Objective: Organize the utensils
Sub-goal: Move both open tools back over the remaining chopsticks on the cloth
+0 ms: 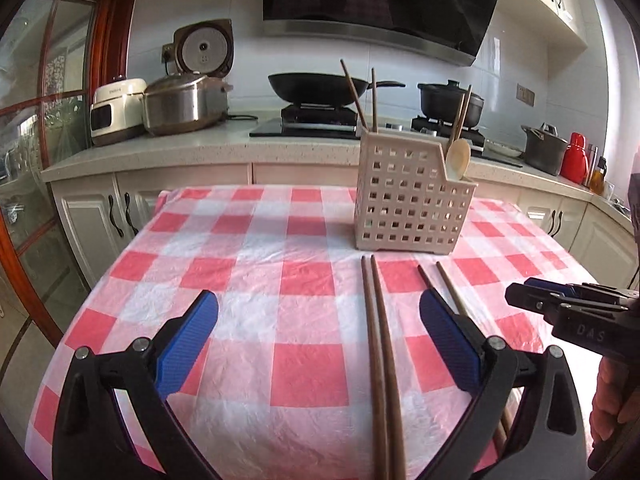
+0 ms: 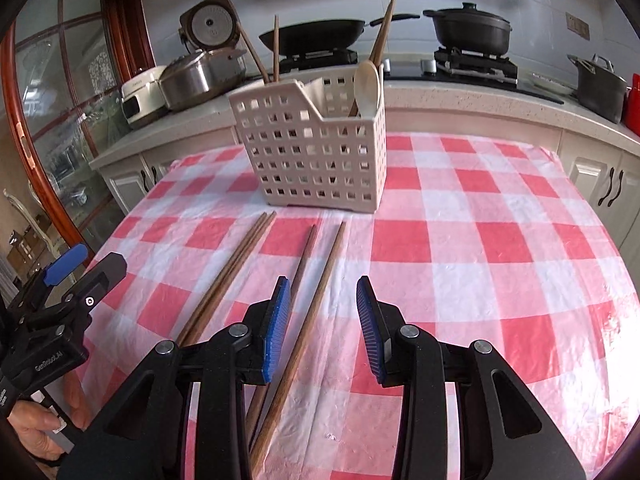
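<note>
A white perforated utensil holder (image 1: 408, 196) (image 2: 316, 148) stands on the checked tablecloth. It holds upright chopsticks and a pale spoon (image 2: 367, 84). Two pairs of brown chopsticks lie in front of it. My left gripper (image 1: 320, 320) is open wide, and the left pair (image 1: 376, 340) (image 2: 236, 268) lies on the cloth between its fingers, untouched. The right pair (image 1: 436, 276) runs partly behind its right finger. My right gripper (image 2: 324, 320) is partly open low over that pair. One chopstick (image 2: 320, 292) lies between its pads without contact, and the other (image 2: 306, 252) passes behind the left pad.
A red-and-white checked cloth (image 1: 280, 280) covers the table. Each gripper shows in the other's view, held by a hand: the right gripper (image 1: 520, 294) and the left gripper (image 2: 86, 268). Behind are a counter with rice cookers (image 1: 180, 100), a wok (image 1: 320, 86) and pots (image 2: 472, 28).
</note>
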Available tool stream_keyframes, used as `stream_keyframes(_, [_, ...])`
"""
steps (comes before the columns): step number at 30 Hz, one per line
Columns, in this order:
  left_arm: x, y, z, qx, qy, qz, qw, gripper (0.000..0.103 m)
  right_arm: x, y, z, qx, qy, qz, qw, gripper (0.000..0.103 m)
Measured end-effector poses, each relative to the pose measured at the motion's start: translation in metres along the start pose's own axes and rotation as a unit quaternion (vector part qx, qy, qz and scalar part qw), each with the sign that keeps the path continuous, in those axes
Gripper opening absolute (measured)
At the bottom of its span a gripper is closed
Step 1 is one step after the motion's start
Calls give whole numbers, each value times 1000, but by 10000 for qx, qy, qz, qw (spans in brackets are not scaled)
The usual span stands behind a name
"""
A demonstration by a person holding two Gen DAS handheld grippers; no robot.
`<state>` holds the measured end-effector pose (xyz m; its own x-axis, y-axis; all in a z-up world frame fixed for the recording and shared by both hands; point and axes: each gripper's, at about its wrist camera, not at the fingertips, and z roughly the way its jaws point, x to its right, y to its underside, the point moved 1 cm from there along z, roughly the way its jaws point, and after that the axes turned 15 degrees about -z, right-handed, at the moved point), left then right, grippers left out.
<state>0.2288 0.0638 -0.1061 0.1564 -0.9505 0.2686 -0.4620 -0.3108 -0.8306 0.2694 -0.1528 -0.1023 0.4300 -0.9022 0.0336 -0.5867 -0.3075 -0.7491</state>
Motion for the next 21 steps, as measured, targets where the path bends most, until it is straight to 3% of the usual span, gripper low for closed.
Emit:
stream_keyframes(16, [-13,-2,27,-473,-86,198,9986,98,-1,-20,80,-846,245,-24,9961,29])
stream_keyframes(21, [-16,-4,37,-652,-100,129,9977,97,-4,-25,87,-872,417,-242,9950,28])
